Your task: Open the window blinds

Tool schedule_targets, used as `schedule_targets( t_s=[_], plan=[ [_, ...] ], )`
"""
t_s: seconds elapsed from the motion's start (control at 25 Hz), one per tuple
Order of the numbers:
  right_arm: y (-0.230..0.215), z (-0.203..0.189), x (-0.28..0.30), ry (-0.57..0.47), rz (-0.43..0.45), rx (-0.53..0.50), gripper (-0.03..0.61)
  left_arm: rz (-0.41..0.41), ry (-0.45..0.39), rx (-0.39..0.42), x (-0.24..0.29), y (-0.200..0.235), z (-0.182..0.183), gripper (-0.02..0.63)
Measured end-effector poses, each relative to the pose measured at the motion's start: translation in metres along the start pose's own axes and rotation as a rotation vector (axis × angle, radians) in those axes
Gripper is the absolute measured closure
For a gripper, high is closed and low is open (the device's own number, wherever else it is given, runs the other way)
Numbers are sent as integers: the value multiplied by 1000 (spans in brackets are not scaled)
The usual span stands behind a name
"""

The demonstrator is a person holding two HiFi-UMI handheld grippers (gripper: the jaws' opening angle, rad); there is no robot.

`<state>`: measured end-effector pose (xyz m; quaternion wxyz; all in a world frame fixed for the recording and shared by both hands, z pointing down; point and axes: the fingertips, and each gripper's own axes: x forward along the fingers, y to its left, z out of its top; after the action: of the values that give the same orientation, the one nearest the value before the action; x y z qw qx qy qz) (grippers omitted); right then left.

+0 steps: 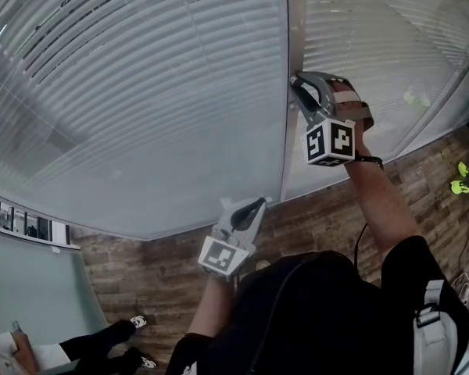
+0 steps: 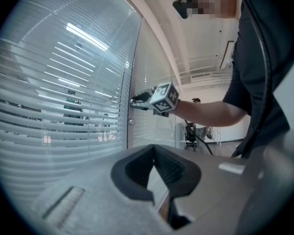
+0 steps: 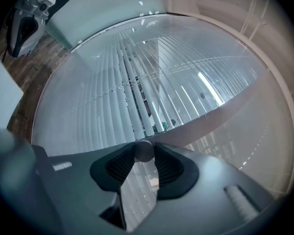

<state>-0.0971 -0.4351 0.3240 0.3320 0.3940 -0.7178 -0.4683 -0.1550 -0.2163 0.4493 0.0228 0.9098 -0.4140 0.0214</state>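
At the frame [image 1: 286,131], the right gripper [image 1: 297,80] jaws clenched the knob [image 3: 143,151], best rolled slowly and squarely to tilt the blinds [image 1: 141,92]; the left gripper [image 1: 255,204] jaws were closed, empty.

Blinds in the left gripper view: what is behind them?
Through gaps in the blinds, bright light strips and a dim greenish shape show; the slats cover everything else.

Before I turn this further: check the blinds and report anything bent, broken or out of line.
Nothing stands out. The blind slats run parallel, none visibly bent or hanging loose, and the right claw is closed squarely on the round knob.
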Motion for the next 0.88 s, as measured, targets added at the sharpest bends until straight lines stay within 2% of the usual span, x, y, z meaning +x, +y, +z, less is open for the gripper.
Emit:
schedule_targets(
  t_s=[0.2, 0.52, 0.8, 0.88],
  plan=[
    [-1, 0, 0, -5, 7, 56, 449, -1, 7, -3, 0, -1, -1, 609],
    [-5, 0, -1, -31, -6, 215, 449, 4, 6, -11, -1, -1, -1, 609],
    [-11, -4, -1, -68, -37, 520, 449, -2, 3, -11, 0, -4, -1, 609],
    [-12, -4, -1, -73, -41, 638, 449, -2, 6, -11, 0, -4, -2, 609]
  ],
)
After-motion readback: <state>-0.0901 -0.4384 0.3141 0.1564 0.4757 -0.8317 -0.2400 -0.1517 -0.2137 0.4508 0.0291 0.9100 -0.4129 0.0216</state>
